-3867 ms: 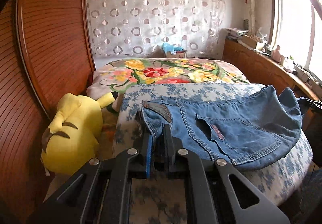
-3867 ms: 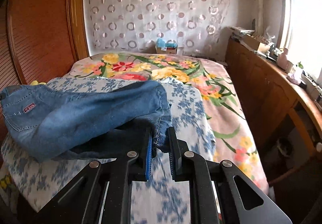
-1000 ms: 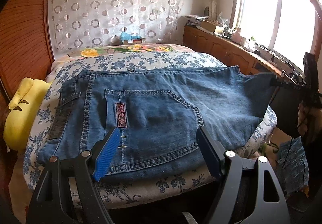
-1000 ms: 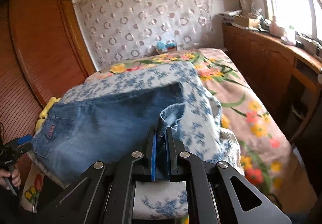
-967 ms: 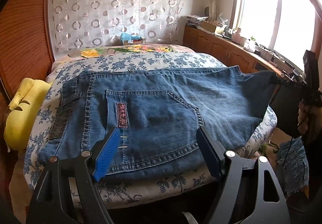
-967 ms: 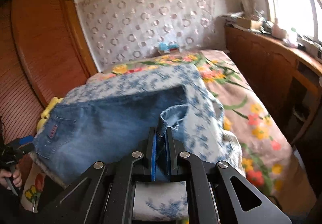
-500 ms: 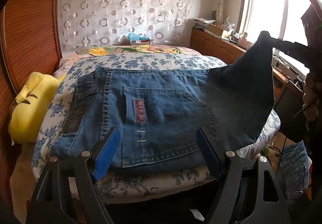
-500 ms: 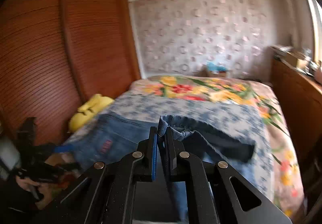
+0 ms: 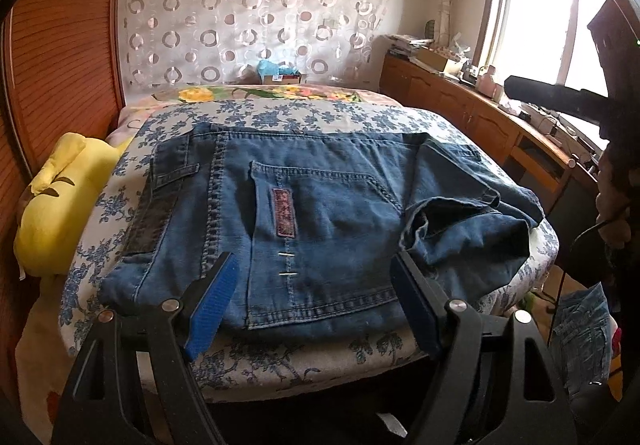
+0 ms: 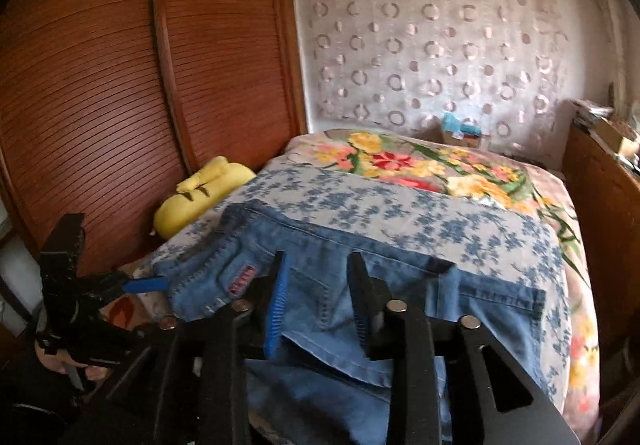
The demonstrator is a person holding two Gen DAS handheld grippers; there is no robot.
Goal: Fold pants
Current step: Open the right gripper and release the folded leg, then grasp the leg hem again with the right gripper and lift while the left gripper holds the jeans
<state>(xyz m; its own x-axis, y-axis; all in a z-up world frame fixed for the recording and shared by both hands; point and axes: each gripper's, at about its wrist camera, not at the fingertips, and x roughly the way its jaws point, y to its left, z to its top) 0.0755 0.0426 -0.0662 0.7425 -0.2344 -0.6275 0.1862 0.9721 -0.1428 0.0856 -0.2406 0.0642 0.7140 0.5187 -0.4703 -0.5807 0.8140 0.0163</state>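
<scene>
Now — pants (image 9: 320, 205) folded over on the bed (image 9: 280, 113), both claws free of them.
Left claw (image 9: 312, 301) gapes wide at the near edge, gripping nothing; right claw (image 10: 318, 305) has just been opening — jaws apart, denim beneath, not pinched.

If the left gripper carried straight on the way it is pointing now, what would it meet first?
Most likely the jeans spread on the bed: the open left gripper points down at the back pocket panel, with nothing between. Depth is hard to judge through the fisheye.
</scene>
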